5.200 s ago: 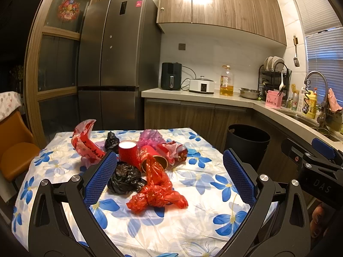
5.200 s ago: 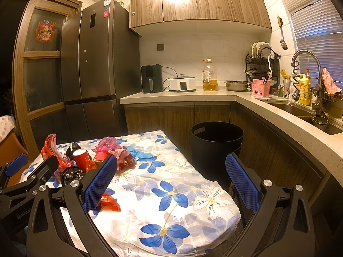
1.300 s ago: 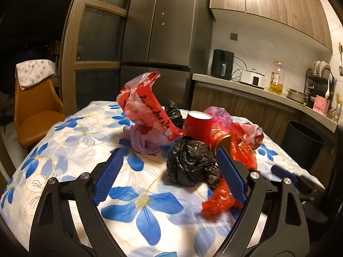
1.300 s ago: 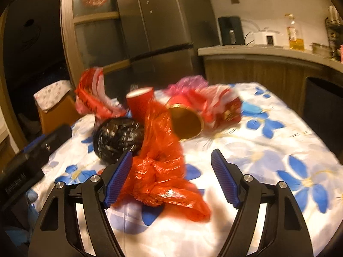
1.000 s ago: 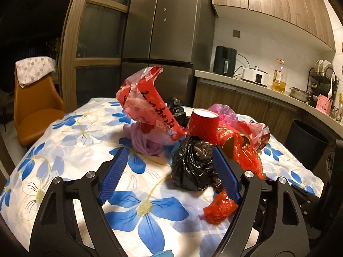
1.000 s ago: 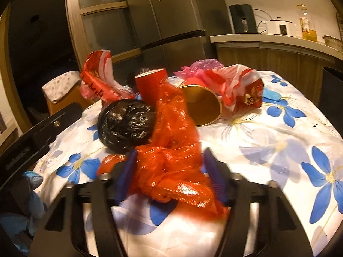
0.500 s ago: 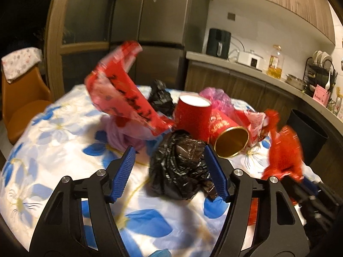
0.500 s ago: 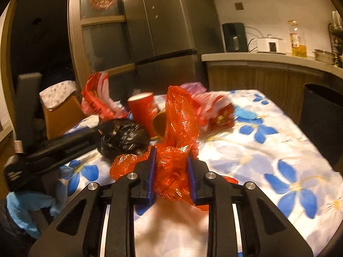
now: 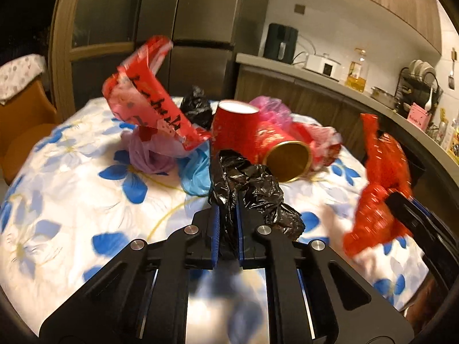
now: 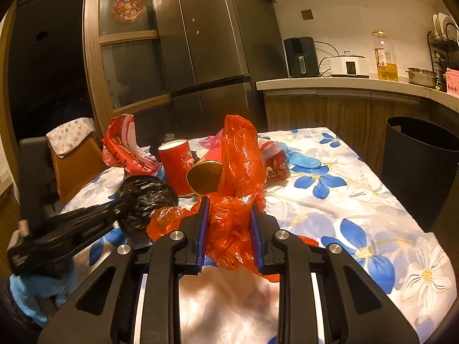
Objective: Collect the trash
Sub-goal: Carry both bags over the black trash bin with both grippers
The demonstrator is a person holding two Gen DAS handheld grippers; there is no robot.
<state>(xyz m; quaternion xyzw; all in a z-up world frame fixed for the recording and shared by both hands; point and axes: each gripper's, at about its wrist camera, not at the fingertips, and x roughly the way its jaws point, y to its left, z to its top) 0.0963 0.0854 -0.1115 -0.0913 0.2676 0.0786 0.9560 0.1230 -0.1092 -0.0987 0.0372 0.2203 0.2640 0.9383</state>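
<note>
Trash is piled on a floral-cloth table (image 10: 358, 200). My left gripper (image 9: 226, 209) has its jaws closing, and the blue pads pinch a crumpled black bag (image 9: 258, 189) between them. In the right wrist view, that black bag (image 10: 143, 197) shows blurred at the left. My right gripper (image 10: 228, 209) is shut on a red plastic bag (image 10: 238, 154), which stands up between its pads. From the left wrist, the red bag (image 9: 381, 177) hangs above the table at the right. Behind stand a red paper cup (image 9: 232, 126) and a lying red tube (image 9: 287, 157).
More trash lies at the back: a red-and-white printed bag (image 9: 149, 109), a purple bag (image 9: 149, 154), a blue bag (image 9: 198, 172) and a small black bag (image 9: 196, 109). A black bin (image 10: 418, 166) stands right of the table. An orange chair (image 10: 74, 157) is at the left.
The left jaws have come together on the black bag. The right gripper, shut on the red bag, has lifted it off the table and drawn back.
</note>
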